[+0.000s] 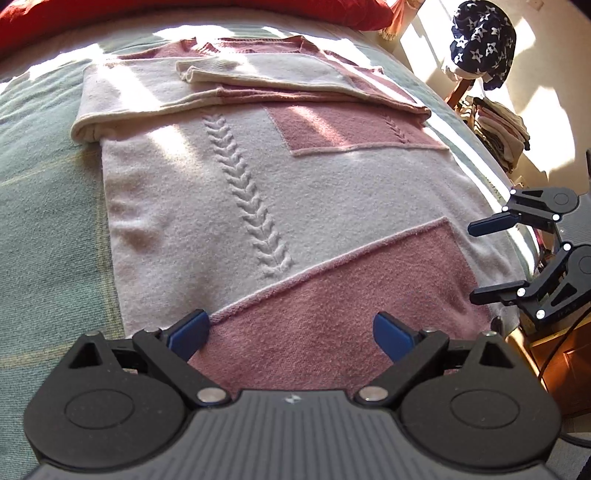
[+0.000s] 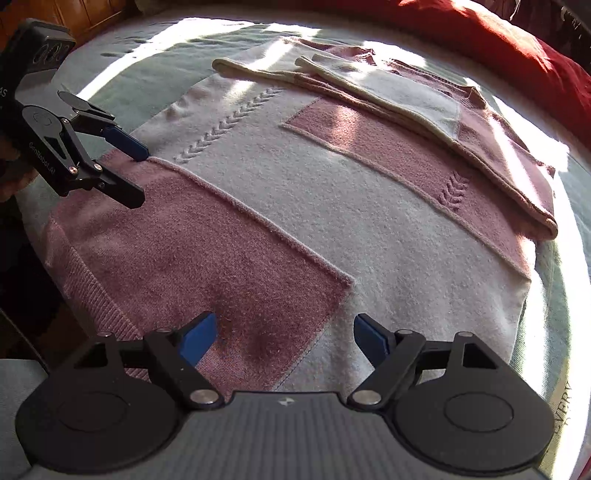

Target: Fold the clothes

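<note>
A cream and dusty-pink knit sweater [image 1: 207, 192] lies flat on a pale green bedspread [image 1: 44, 206], its sleeves folded across the far end. It also shows in the right wrist view [image 2: 332, 206]. My left gripper [image 1: 291, 332] is open and empty, hovering over the pink hem panel at the near left corner; it shows in the right wrist view [image 2: 138, 177] with its fingers just above the hem. My right gripper [image 2: 284, 338] is open and empty over the near right hem; it shows in the left wrist view [image 1: 476, 262] beside the sweater's right edge.
A red blanket [image 1: 184, 14] lies along the far edge of the bed. A stack of folded clothes [image 1: 498, 125] and a navy star-print cloth [image 1: 480, 40] sit off the bed to the right. Wooden furniture [image 1: 561, 365] stands by the near right corner.
</note>
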The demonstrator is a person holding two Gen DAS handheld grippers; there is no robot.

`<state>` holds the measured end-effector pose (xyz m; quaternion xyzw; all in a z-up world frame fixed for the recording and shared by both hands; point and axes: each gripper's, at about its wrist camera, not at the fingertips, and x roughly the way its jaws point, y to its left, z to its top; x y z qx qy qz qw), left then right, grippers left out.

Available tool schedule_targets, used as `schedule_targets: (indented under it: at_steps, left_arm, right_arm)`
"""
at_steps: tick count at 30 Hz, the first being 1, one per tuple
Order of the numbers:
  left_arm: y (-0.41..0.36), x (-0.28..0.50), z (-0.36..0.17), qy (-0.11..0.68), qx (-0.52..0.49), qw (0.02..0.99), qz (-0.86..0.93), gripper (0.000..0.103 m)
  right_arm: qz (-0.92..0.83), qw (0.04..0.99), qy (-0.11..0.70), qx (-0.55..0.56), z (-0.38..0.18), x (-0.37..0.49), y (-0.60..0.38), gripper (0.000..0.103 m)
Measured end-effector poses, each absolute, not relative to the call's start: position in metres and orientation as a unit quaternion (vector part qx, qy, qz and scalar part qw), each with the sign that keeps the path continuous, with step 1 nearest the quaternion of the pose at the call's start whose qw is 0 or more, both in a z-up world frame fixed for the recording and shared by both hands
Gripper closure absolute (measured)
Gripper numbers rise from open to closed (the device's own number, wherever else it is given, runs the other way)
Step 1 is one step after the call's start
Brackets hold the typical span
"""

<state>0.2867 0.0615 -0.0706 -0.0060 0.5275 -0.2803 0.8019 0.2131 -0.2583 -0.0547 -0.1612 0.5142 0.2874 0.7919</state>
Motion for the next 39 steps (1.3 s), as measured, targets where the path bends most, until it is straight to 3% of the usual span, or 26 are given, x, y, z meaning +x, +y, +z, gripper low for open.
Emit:
schedule_targets:
  at_steps: [6, 14, 21, 33, 39]
  left_arm:
    - [0.065, 0.299, -0.044, 0.505, -0.053, 0.817, -0.274, 0.015]
    - [0.074, 0.346, -0.073, 0.51, -0.067, 0.829, -0.22, 0.016]
    - [0.06, 0.314, -0.045, 0.511, -0.076, 0.818, -0.254, 0.016]
    - [0.054, 0.272, -0.064, 0.566, -0.055, 0.79, -0.229, 0.016]
    - [0.038, 0.255, -0.068, 0.564, 0.014, 0.788, -0.246, 0.012]
  right_arm:
    - [0.27, 0.799, 0.513, -0.16, -0.051, 0.201, -0.273, 0.018]
    - [0.287, 0.799, 0.503, -0.162, -0.049, 0.203, -0.264, 0.018]
    - [0.237, 0.804, 0.526, -0.145, -0.051, 0.201, -0.305, 0.018]
    - [0.211, 0.781, 0.576, -0.118, -0.081, 0.188, -0.35, 0.017]
    - [0.22, 0.774, 0.58, -0.125, -0.089, 0.183, -0.345, 0.003]
